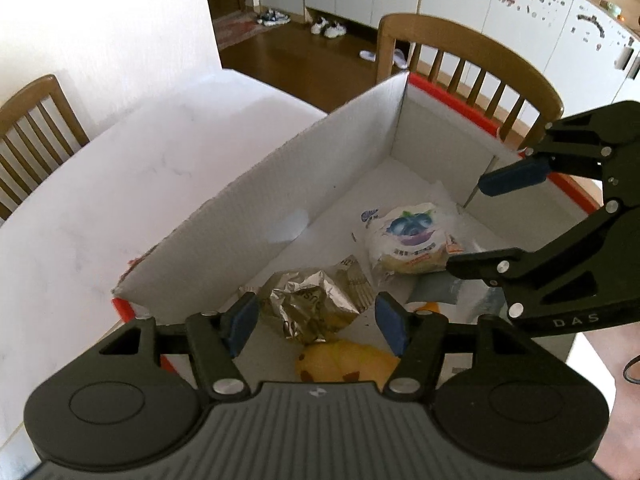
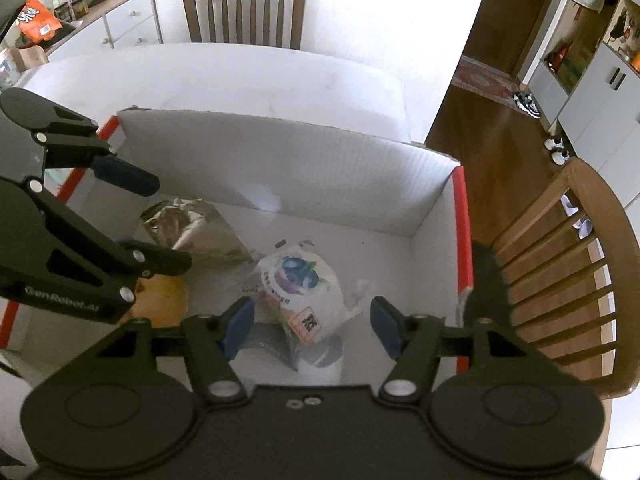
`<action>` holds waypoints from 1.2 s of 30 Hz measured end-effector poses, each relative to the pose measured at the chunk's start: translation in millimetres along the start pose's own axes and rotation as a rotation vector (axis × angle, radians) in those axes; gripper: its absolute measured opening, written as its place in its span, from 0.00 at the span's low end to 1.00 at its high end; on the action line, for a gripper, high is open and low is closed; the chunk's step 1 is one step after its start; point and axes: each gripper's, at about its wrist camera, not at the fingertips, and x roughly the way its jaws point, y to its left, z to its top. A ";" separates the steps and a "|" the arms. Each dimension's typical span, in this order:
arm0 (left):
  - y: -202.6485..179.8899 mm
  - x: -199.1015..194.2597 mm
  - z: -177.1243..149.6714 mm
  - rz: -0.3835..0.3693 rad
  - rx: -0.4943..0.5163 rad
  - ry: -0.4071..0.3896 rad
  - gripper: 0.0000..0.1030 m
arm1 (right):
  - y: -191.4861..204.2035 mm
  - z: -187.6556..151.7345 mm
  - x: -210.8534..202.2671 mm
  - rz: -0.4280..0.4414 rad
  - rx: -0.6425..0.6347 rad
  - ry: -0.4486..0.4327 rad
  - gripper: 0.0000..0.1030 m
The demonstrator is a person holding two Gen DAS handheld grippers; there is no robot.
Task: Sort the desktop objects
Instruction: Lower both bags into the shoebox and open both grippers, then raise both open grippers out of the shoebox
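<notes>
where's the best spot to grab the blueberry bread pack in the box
Grip the blueberry bread pack across its puffy middle, coming straight down from above. It lies flat on the box floor with walls around, and the right gripper, open, already straddles it. The crinkly end seals would probably slip.

Both wrist views close above box [image 1: 280, 184], looking down.

The box [image 2: 280, 176] has matt white corrugated cardboard walls; the foil bag [image 1: 312, 308] is crinkled, glossy and metallic. The bread wrapper [image 2: 304, 280] is glossy printed plastic film. Each chair [image 2: 560, 280] is smooth varnished wood, and the tabletop [image 1: 120, 168] is smooth and white.
</notes>
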 end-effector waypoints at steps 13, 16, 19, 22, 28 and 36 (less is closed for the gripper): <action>-1.2 -47.5 -23.5 -0.053 -0.033 -0.081 0.62 | 18.0 -10.2 -45.4 0.028 0.005 -0.068 0.64; 0.7 -52.6 -29.3 -0.076 -0.051 -0.096 0.62 | 27.6 -12.5 -52.9 0.027 0.003 -0.083 0.64; 0.5 -62.0 -39.1 -0.093 -0.061 -0.111 0.63 | 35.6 -15.2 -60.3 0.022 -0.007 -0.101 0.64; 0.6 -70.7 -47.0 -0.099 -0.063 -0.132 0.64 | 42.6 -17.2 -66.4 0.030 -0.001 -0.115 0.68; 3.8 -94.4 -68.5 -0.097 -0.070 -0.170 0.69 | 59.4 -22.7 -76.1 0.033 0.018 -0.139 0.70; 23.2 -122.0 -101.4 -0.106 -0.112 -0.217 0.70 | 87.9 -30.8 -84.5 0.043 0.056 -0.149 0.73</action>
